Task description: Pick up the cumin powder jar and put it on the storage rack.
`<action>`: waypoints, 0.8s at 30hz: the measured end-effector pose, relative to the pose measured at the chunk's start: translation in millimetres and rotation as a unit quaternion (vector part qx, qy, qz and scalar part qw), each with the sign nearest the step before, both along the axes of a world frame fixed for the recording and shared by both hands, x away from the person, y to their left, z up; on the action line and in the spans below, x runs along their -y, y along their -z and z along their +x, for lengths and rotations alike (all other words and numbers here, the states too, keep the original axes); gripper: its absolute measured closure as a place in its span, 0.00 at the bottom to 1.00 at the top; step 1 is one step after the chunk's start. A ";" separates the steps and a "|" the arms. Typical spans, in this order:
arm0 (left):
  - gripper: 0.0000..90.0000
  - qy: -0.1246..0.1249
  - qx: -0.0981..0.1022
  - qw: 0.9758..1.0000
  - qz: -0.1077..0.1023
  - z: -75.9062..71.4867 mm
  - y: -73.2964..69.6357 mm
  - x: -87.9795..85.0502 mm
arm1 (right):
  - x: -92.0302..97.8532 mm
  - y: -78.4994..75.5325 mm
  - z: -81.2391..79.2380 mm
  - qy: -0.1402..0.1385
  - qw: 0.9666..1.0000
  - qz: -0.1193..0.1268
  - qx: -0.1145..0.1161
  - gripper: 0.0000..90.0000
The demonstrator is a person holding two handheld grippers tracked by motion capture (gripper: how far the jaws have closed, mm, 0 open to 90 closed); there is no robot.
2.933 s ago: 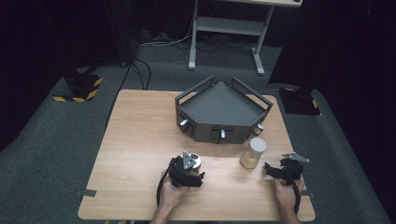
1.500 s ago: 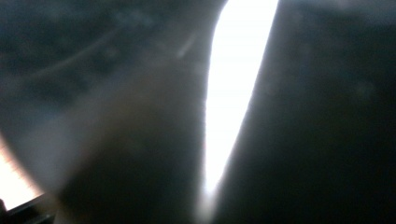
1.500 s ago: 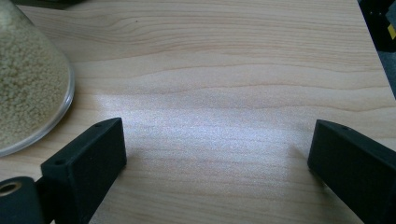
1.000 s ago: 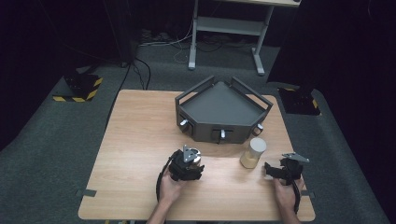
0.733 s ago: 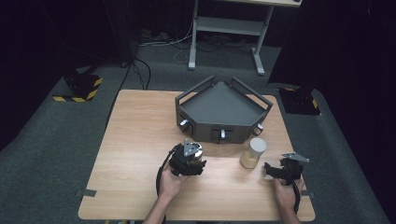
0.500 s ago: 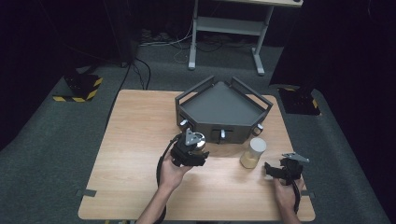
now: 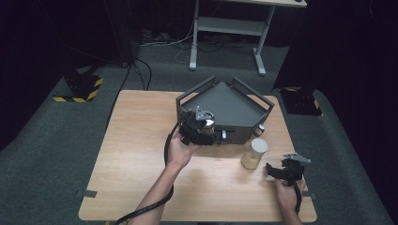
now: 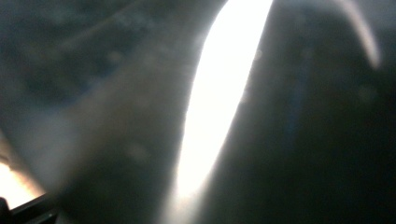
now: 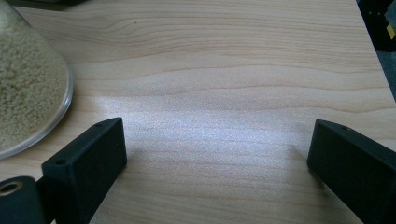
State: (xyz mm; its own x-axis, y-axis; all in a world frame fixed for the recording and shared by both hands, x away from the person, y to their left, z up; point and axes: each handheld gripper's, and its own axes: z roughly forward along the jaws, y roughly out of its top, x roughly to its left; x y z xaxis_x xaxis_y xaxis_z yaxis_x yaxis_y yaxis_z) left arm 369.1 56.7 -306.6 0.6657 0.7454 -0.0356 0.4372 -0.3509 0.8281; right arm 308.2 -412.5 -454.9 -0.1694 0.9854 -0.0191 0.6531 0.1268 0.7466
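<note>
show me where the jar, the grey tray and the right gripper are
jar [image 7: 254, 152], high view, on its clear side wall.
grey tray [image 7: 225, 102], high view, on its bare floor.
right gripper [image 9: 215, 154], right gripper view, midway between its two open black jaws.

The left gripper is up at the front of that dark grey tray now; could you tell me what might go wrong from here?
The left gripper hangs right at the tray's front wall, so it could knock the wall or the small fittings there. Its own view is blurred, so what its shut jaws hold cannot be checked. The jar of grains stands close by the open right gripper; a careless sweep could tip it.
</note>
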 end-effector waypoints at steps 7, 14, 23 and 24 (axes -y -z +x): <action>0.35 -0.003 0.002 1.000 0.001 18.1 -10.6 12.8 | 0.0 0.1 -0.1 0.000 1.000 0.000 0.000 0.04; 0.35 -0.166 0.009 0.959 -0.229 12.4 30.2 64.2 | -0.2 0.1 -0.3 -0.001 1.000 -0.002 0.001 0.05; 0.35 -0.051 -0.008 0.999 0.015 62.3 -17.8 38.4 | -0.1 0.2 -0.3 -0.001 1.000 -0.001 0.001 0.05; 0.35 -0.056 -0.010 0.998 0.019 65.7 -16.2 41.2 | -0.1 0.2 -0.3 -0.001 1.000 -0.001 0.001 0.05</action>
